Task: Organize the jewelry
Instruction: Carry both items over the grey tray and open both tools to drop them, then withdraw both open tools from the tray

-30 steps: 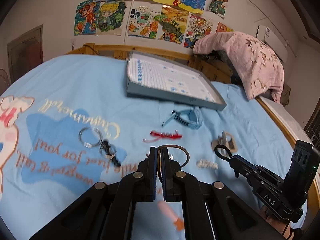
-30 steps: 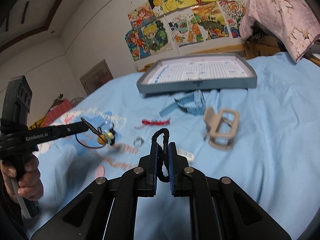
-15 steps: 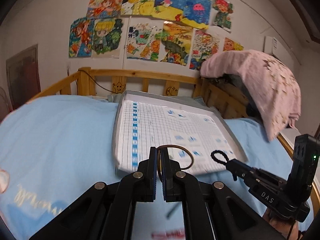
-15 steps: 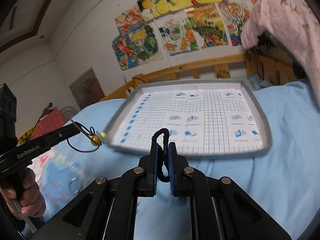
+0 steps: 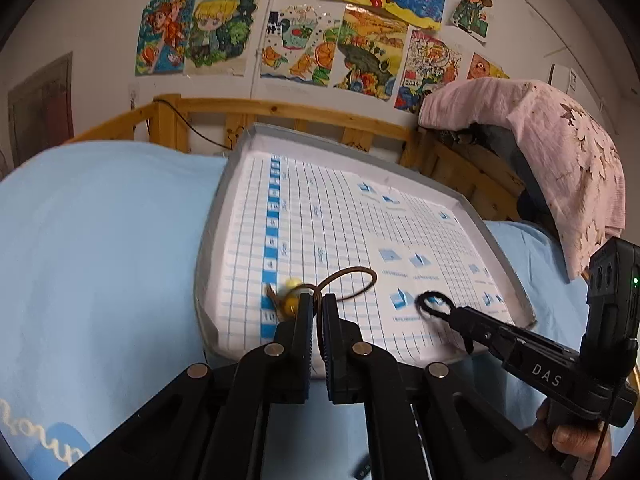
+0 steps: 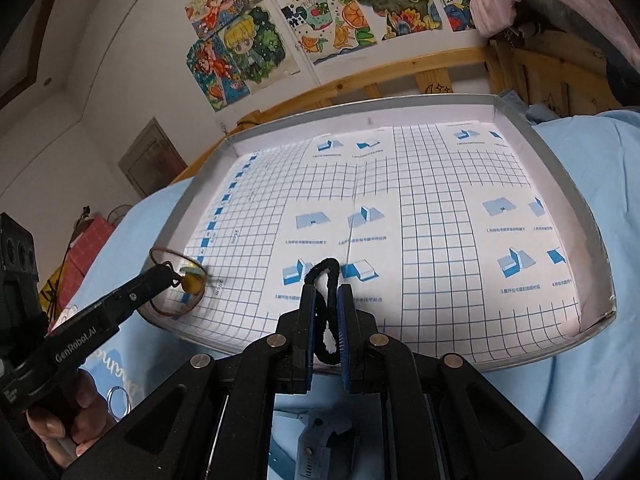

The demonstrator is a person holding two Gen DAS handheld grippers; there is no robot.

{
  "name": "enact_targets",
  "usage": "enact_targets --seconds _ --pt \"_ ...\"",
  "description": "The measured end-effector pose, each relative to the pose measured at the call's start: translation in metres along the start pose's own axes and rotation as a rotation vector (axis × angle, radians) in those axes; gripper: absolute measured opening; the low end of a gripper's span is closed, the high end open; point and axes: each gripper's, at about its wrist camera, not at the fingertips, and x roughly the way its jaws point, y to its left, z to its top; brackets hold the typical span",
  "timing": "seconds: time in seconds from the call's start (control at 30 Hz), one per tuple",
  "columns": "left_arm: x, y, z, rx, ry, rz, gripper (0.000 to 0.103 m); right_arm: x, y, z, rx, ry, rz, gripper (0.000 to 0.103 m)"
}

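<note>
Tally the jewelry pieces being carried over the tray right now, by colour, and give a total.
Brown cord bracelet with a yellow bead, in the left gripper: 1
Black braided cord bracelet, in the right gripper: 1
Total: 2, both held over the gridded tray.

The tray [image 6: 568, 184] at mid-frame has grey walls and a white floor ruled in a blue grid, with a column of solid blue squares down its left side and small blue diagrams. The hair tie [image 5: 352, 284] is brown with yellow beads [image 5: 290, 298]; the other loop [image 6: 326, 280] is black. The bedsheet [image 5: 100, 248] is light blue with cream lettering at lower left. The drawings [image 5: 304, 28] across the top are multicoloured. The blanket [image 5: 560, 152], upper right, is pink with a brown leaf pattern.
</note>
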Motion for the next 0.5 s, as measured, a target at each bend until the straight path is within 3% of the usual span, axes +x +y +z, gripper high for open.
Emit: enact_targets --seconds 0.07,0.1,0.27,0.33,0.43,0.5 --pt "-0.002 0.000 -0.003 -0.006 0.004 0.002 0.022 -0.002 -0.003 0.000 0.007 -0.001 -0.009 0.033" --pt "-0.005 0.000 -0.005 -0.009 -0.005 0.010 0.028 -0.005 -0.004 -0.001 0.015 -0.008 -0.010 0.037" --pt "-0.028 -0.001 -0.014 -0.028 -0.074 -0.013 0.068 -0.031 -0.018 -0.006 0.025 -0.028 -0.029 0.043" --pt "-0.039 -0.004 -0.018 -0.032 -0.095 -0.001 0.077 -0.045 -0.022 -0.009 0.028 -0.048 -0.037 0.053" --pt "-0.059 -0.007 -0.027 -0.027 -0.126 0.007 0.086 -0.074 -0.025 -0.015 0.015 -0.105 -0.040 0.058" --pt "-0.073 -0.009 -0.031 -0.025 -0.142 0.018 0.093 -0.092 -0.024 -0.018 0.003 -0.144 -0.043 0.068"
